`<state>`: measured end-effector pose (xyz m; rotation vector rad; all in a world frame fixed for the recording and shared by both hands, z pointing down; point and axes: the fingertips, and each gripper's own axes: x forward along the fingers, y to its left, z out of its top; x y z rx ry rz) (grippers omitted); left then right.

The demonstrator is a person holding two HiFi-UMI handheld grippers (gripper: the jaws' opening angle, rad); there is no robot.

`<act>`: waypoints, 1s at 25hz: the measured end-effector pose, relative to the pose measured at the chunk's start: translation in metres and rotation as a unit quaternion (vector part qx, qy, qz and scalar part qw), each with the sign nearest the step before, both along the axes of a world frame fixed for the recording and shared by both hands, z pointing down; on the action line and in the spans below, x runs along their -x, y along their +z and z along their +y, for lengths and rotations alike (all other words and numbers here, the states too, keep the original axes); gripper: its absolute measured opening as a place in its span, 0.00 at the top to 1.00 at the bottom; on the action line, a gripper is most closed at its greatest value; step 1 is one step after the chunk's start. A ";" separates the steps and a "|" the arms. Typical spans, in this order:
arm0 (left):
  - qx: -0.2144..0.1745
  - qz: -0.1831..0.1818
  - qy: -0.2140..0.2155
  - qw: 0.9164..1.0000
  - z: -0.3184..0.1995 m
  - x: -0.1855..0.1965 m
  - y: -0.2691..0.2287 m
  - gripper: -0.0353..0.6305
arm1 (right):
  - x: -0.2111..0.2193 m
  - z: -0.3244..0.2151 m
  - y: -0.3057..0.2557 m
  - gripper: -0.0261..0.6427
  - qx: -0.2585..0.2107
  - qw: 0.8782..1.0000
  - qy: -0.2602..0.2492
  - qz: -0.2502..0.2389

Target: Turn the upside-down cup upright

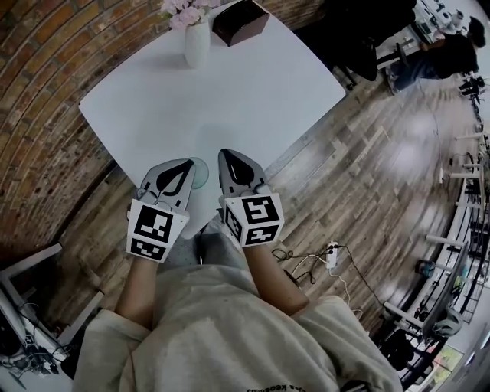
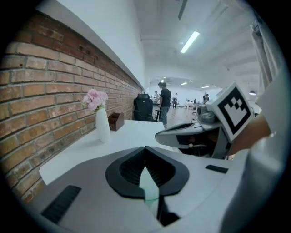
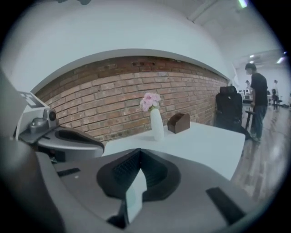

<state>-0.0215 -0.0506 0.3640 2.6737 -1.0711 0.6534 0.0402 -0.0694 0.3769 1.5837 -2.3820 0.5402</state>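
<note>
A clear, faintly green cup (image 1: pixel 199 173) stands on the white table (image 1: pixel 253 92) near its front corner, partly hidden under my left gripper (image 1: pixel 187 163). From above I see only its round outline, so I cannot tell which way up it is. The left gripper is shut, its tips meeting with nothing pinched between them (image 2: pixel 145 148); a pale green sliver shows through the slot behind them. My right gripper (image 1: pixel 223 152) hovers just right of the cup, apart from it, also shut and empty (image 3: pixel 140 150). Both point toward the table's far side.
A white vase with pink flowers (image 1: pixel 197 42) and a brown box (image 1: pixel 240 21) stand at the table's far end by the brick wall (image 1: pixel 46 92). Wooden floor lies to the right, with a power strip (image 1: pixel 331 256) and cable. A person (image 2: pixel 164 101) stands far off.
</note>
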 end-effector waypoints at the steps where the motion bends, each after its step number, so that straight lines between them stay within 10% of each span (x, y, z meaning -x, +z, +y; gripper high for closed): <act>1: -0.011 0.006 -0.010 1.000 0.000 0.002 -0.009 0.93 | 0.004 0.001 -0.014 0.95 -0.014 1.000 -0.004 0.003; 25: -0.110 0.070 -0.081 0.988 0.034 0.018 -0.108 0.93 | 0.037 0.058 -0.132 0.95 -0.122 0.992 -0.021 -0.003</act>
